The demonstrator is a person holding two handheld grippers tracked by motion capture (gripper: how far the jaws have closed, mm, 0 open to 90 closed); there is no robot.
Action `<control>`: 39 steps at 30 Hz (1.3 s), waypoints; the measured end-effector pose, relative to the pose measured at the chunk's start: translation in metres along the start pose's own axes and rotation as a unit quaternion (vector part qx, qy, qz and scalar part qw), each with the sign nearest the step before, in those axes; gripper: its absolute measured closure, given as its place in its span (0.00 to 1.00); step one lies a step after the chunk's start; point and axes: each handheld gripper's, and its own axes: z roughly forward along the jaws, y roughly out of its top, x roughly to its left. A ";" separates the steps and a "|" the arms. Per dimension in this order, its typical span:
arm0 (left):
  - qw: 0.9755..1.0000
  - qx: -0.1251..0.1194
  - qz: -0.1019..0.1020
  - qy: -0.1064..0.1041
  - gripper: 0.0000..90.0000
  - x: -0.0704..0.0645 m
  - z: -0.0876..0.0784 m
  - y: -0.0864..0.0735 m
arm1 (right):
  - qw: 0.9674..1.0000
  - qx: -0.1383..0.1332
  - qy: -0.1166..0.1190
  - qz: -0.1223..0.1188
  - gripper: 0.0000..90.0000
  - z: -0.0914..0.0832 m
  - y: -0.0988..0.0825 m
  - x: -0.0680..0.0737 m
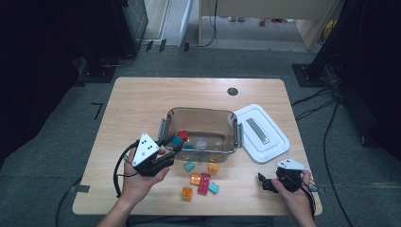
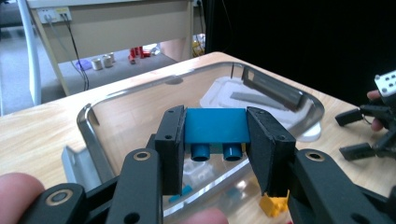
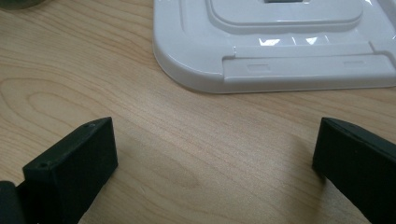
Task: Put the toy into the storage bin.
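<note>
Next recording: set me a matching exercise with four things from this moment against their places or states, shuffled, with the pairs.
Things:
1. blue brick
2. white lid
3. right gripper
4. pink brick

Places or states:
A. lies flat on the table, right of the clear bin
B. open, nothing between its jaws
C. clamped in the left gripper at the bin's near rim
D. on the table among loose bricks, in front of the bin

Pairs: 1-C, 2-A, 3-B, 4-D
</note>
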 end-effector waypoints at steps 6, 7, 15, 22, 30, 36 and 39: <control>0.999 0.031 -0.021 -0.005 0.67 0.009 0.023 0.010 | 1.000 0.000 0.000 -0.001 0.00 0.000 0.000 0.000; 0.999 0.031 -0.021 -0.005 0.67 0.009 0.023 0.010 | 1.000 0.000 0.000 -0.001 0.00 0.000 0.000 0.000; 0.995 0.077 -0.059 -0.021 0.66 0.019 0.049 0.016 | 1.000 -0.001 0.000 -0.001 0.00 0.000 0.000 0.000; 0.991 0.106 -0.084 -0.016 0.66 0.026 0.060 0.012 | 1.000 -0.001 0.000 -0.002 0.00 0.000 0.000 0.000; 0.991 0.102 -0.078 -0.028 0.54 0.027 0.057 0.013 | 1.000 -0.001 0.000 -0.002 0.00 0.000 0.000 0.000; 0.993 0.083 -0.074 -0.039 0.33 0.024 0.045 0.014 | 1.000 0.000 0.000 -0.001 0.00 0.000 0.000 0.000; 0.994 0.069 -0.074 -0.042 0.26 0.025 0.035 0.012 | 1.000 0.000 0.000 -0.001 0.00 0.000 0.000 0.000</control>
